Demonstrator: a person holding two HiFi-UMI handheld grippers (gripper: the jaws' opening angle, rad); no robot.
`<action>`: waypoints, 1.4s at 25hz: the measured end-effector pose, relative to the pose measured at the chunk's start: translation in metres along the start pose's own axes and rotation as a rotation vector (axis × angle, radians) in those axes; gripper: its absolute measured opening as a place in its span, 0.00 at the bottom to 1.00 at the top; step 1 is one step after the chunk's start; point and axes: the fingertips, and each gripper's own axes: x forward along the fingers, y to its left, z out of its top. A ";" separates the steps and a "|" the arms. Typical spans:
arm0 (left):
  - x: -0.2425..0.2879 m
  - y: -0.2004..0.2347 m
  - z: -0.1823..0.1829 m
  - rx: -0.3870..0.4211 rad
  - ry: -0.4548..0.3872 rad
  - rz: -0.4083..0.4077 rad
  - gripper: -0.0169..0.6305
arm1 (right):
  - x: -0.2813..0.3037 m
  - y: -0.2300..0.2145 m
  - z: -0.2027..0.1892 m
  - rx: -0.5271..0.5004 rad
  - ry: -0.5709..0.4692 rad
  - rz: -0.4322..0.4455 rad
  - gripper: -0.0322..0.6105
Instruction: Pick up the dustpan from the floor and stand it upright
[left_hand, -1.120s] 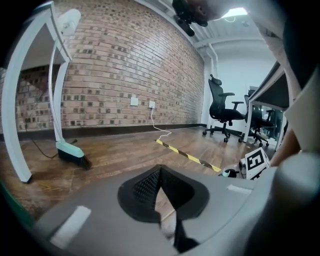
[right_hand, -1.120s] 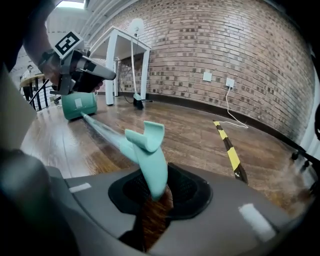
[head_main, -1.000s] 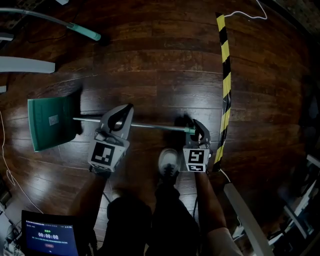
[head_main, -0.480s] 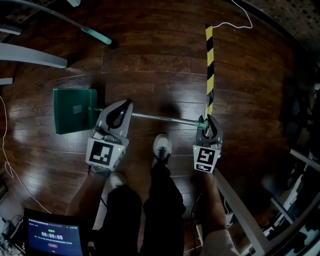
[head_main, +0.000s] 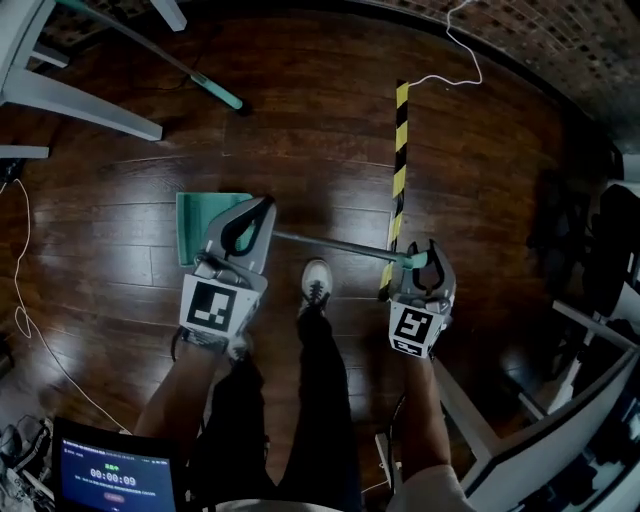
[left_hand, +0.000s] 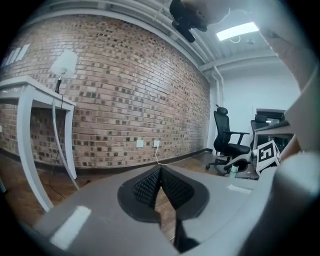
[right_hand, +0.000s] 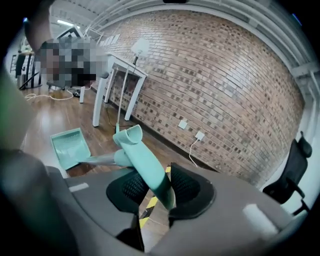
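The green dustpan (head_main: 203, 228) sits low near the wooden floor. Its metal rod (head_main: 330, 245) slopes up to a teal grip (right_hand: 145, 172). My right gripper (head_main: 421, 262) holds that grip, which lies slanted between the pads while the jaws are opening. In the right gripper view the pan (right_hand: 70, 147) shows down at the left, with the rod running to it. My left gripper (head_main: 250, 225) hangs above the pan end of the rod. Its pads (left_hand: 150, 187) meet at the tips and nothing shows between them.
A yellow-black tape strip (head_main: 398, 150) runs along the floor past my right gripper. A teal-tipped pole (head_main: 215, 88) and white table legs (head_main: 80, 105) are at the upper left. The person's shoe (head_main: 316, 285) stands between the grippers. An office chair (left_hand: 230, 142) stands by the brick wall.
Both grippers have risen well off the floor. The grip end went up with the right gripper, so the rod now slopes and the pan looks smaller and nearer the left gripper.
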 end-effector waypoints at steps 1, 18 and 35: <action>-0.007 0.000 0.013 -0.002 -0.004 0.004 0.03 | -0.010 -0.003 0.012 -0.033 -0.002 -0.008 0.25; -0.114 0.027 0.165 0.057 -0.062 0.107 0.03 | -0.089 0.077 0.148 -0.233 0.061 0.247 0.44; -0.184 0.034 0.228 0.063 -0.117 0.106 0.03 | -0.162 0.093 0.245 -0.118 -0.036 0.401 0.38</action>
